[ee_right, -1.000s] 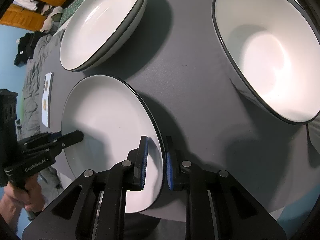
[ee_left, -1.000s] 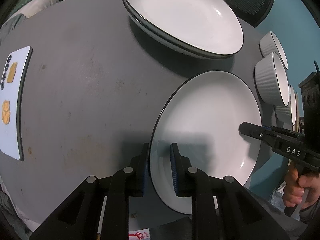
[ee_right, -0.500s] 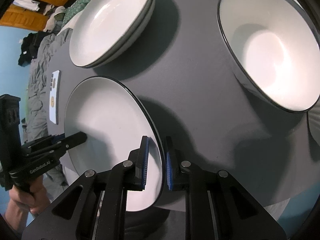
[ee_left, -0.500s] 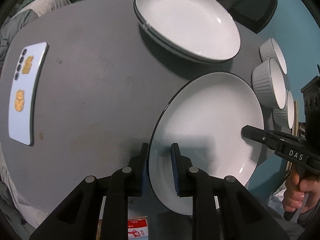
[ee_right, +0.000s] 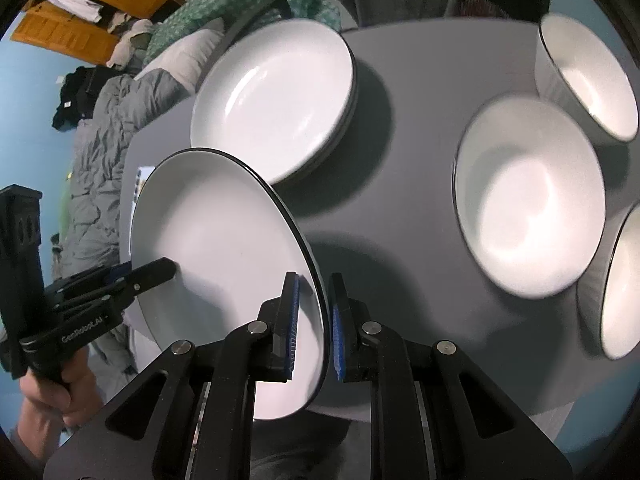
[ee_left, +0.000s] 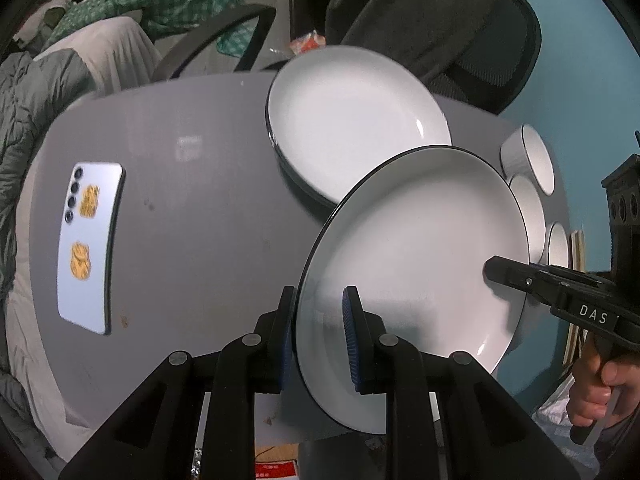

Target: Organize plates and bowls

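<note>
left gripper [ee_left: 320, 336]: clamped on plate [ee_left: 416, 248] rim; right gripper [ee_right: 314, 326]: clamped on opposite rim; plate tilted above table [ee_left: 192, 184]

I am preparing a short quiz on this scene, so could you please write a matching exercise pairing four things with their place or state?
Things:
1. held plate
2. plate stack
3. phone
4. bowls

Places or states:
A. lying flat near the table's left edge in the left wrist view
B. clamped at opposite rims by both grippers, lifted off the table
C. resting on the table beyond the lifted plate
D. grouped at the table's right side

Pairs: 1-B, 2-C, 3-A, 4-D
</note>
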Motion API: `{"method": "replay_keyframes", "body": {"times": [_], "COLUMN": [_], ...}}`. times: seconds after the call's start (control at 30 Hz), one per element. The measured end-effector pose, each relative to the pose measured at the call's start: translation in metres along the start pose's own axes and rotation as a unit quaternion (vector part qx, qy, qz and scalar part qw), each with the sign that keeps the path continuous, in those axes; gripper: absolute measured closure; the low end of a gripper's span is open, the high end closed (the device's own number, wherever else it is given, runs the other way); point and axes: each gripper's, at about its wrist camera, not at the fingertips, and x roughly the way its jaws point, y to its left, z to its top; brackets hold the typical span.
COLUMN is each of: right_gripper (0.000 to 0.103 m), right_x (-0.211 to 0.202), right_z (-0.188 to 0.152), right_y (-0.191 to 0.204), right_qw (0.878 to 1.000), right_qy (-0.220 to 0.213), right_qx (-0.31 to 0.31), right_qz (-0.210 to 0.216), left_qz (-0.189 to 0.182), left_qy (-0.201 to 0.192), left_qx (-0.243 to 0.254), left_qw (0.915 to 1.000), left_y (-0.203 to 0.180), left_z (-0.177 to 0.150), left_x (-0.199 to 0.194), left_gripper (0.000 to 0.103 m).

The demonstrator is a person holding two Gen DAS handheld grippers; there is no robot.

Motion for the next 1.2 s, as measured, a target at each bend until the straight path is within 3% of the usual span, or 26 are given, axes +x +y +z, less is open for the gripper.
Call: {"method": "replay_keyframes", "body": {"times": [0.7,1.2], "right_gripper": [0.088,0.088], "right_x": [0.011,0.039], "right_z": [0.094,0.145], "right_y": [0.005,-0.005], "right_qw": [0.999,0.998], "right_qy": [0.012,0.054], "right_qx": [-0.029,-0.037], "right_qz": [-0.001,0.003], "left_qz": [0.02,0.04], "left_qy": [-0.016,0.009], "left_qx": [-0.02,-0.061], "left_qw": [0.9995,0.9973], "left_y": [0.004,0.02], "left_z": [0.095,0.126], "left_x": [0.016,0.045], "left_gripper": [0.08,0.078]}}
